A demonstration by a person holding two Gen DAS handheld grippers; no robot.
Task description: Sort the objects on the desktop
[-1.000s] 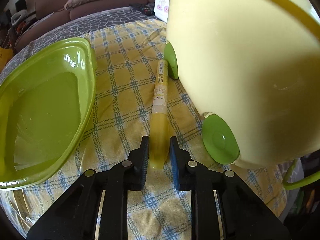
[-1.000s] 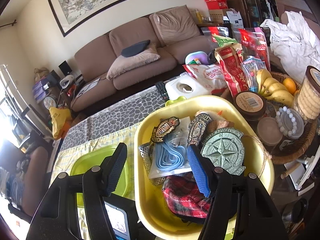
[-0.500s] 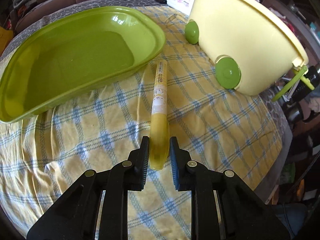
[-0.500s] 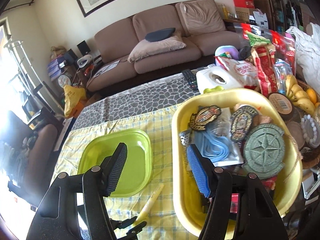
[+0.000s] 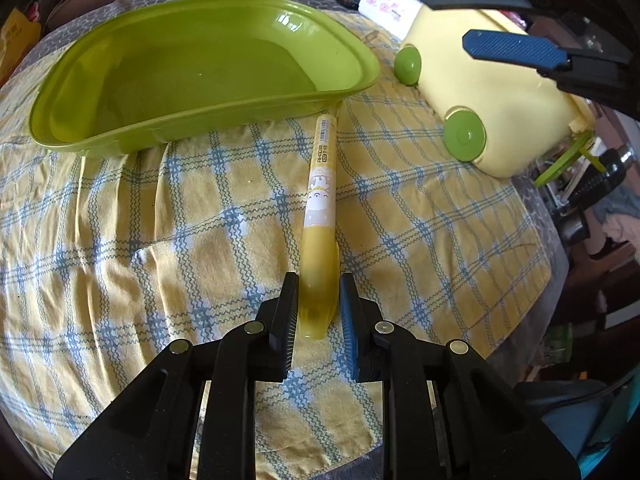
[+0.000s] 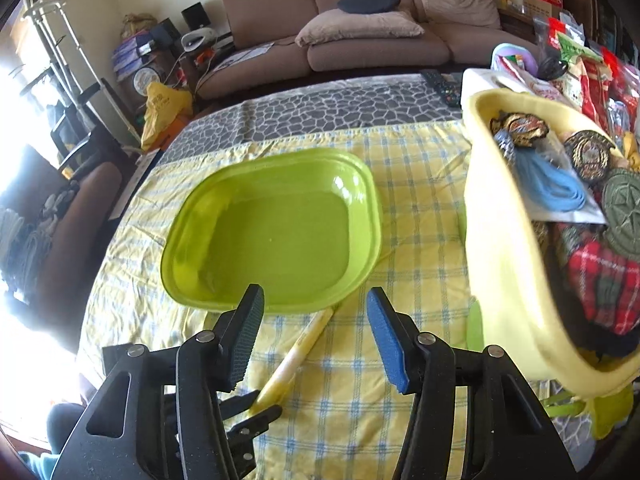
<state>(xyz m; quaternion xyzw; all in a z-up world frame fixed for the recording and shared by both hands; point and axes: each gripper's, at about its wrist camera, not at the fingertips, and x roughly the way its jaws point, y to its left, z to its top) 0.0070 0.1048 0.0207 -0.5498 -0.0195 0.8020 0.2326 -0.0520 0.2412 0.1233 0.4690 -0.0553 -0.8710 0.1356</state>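
Left gripper clamps the yellow pen, tip toward the green tray at 12 o'clock. Right gripper, empty, is closing. Step in hand: transfer. Next: carry the pen above the tray, then release.

Open checked cloth between green tray and yellow bin
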